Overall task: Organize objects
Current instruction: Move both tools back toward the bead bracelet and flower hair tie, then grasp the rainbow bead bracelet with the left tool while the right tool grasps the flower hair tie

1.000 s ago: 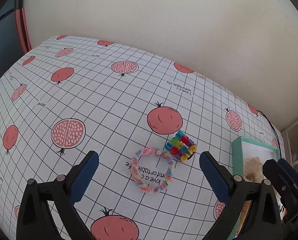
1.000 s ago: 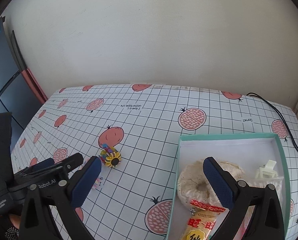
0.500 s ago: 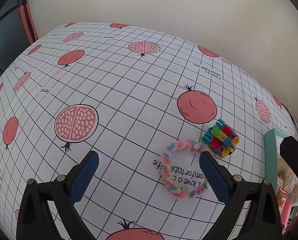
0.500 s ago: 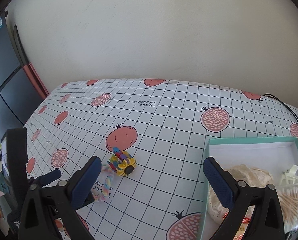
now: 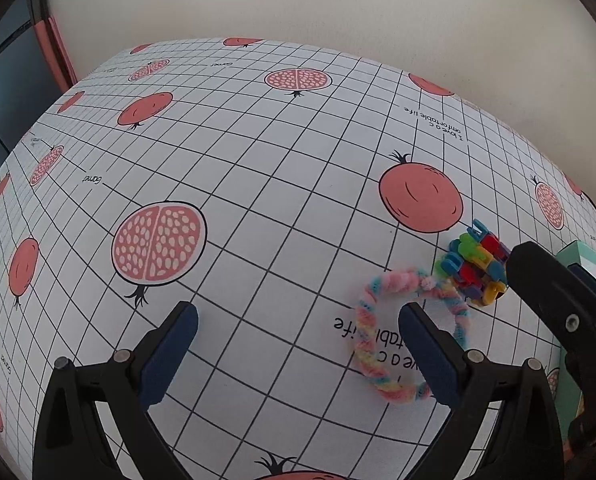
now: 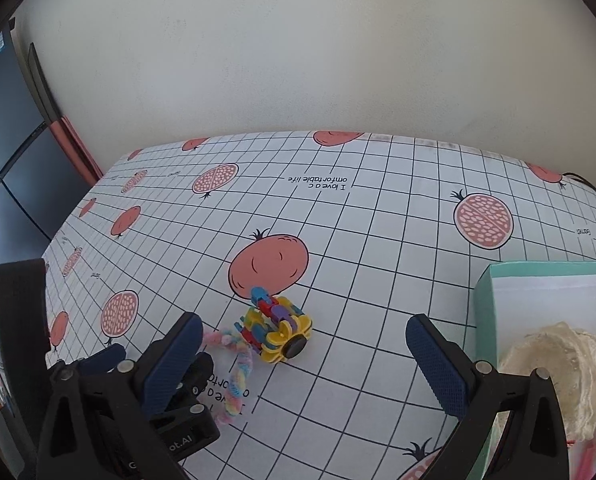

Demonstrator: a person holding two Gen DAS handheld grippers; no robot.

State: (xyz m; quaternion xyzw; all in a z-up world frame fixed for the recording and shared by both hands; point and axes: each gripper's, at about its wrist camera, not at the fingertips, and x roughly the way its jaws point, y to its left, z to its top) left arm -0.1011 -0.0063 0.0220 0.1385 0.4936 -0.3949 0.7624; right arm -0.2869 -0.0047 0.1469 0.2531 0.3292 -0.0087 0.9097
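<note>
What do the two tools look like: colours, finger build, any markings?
Both match: the left tool and the right tool have black angular plastic frames, silver screws, and ribbed dark blue finger pads. The left tool's body bears partly hidden white lettering ending "ot.AI" in the right wrist view.

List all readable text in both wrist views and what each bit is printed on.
"I love a c / omfortable life": printed upside down on the tablecloth, in both views; a second copy is partly covered by the pastel twisted ring.
"Garnet": tablecloth, small, beside the pomegranates; likely reading, blurry.
"...ot.AI": on the left gripper body, seen from the right wrist; the start is hidden.
Nothing readable on the colourful plastic toy or the teal box.
</note>
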